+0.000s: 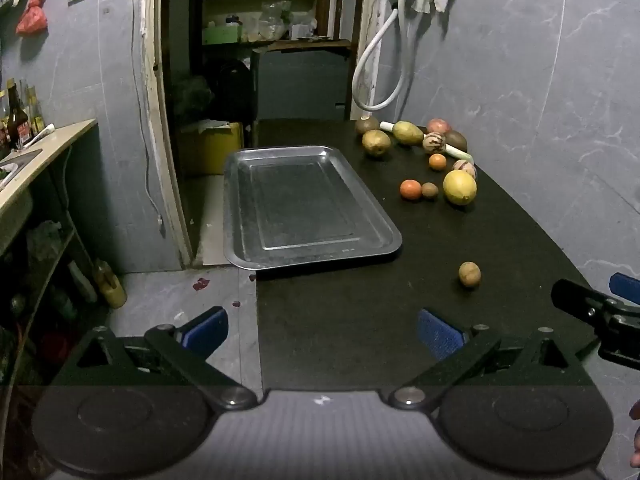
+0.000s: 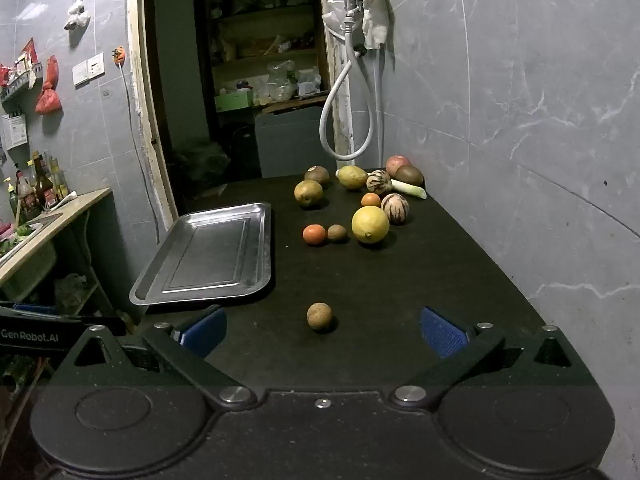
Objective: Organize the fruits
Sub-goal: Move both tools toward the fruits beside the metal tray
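Note:
An empty steel tray (image 1: 248, 184) (image 2: 260, 248) lies on the left of the black table. Several fruits sit at the far right: a big yellow lemon (image 1: 459, 187) (image 2: 370, 224), two small oranges (image 1: 411, 189) (image 2: 314, 234), a kiwi (image 2: 337, 232), striped melons (image 2: 395, 208), mangoes (image 1: 376, 143). One small brown fruit (image 1: 469, 274) (image 2: 319, 315) lies alone near me. My left gripper (image 1: 322, 332) is open and empty at the table's near left edge. My right gripper (image 2: 322, 332) is open and empty, just behind the brown fruit; it also shows in the left wrist view (image 1: 600, 312).
A grey tiled wall runs along the table's right side and a hose (image 2: 344, 120) hangs at the far corner. A counter with bottles (image 1: 20, 120) stands to the left across a floor gap. A dark doorway with shelves lies beyond the table.

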Demonstrator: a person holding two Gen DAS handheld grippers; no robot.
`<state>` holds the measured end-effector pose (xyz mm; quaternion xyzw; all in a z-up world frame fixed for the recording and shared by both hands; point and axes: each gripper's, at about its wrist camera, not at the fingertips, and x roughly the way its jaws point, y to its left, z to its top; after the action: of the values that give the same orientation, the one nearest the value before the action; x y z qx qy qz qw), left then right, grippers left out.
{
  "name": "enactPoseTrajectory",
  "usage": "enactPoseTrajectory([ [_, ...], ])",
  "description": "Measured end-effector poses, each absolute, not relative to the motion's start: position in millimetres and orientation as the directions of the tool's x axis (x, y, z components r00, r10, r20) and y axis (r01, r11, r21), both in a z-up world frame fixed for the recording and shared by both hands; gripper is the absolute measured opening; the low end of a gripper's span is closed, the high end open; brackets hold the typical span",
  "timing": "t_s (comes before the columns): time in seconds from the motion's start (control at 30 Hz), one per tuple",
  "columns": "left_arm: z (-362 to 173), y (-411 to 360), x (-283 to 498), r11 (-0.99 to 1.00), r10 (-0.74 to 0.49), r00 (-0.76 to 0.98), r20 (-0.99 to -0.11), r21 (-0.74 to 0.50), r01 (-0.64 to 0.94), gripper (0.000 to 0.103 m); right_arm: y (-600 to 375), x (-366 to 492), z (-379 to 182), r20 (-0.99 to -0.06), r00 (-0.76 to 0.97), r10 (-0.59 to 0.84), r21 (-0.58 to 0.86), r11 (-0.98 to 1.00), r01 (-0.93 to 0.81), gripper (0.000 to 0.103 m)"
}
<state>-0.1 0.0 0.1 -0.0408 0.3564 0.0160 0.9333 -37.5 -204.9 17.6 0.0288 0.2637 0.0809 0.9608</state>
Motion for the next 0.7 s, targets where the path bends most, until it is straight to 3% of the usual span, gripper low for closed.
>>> enactPoseTrajectory([
  [0.7, -8.5, -1.8, 2.1, 0.995, 0.000, 0.734, -0.680, -0.071, -0.066, 0.102, -206.6, -36.7, 17.2, -0.506, 0.845, 0.172, 0.104, 0.985, -0.139, 0.103],
])
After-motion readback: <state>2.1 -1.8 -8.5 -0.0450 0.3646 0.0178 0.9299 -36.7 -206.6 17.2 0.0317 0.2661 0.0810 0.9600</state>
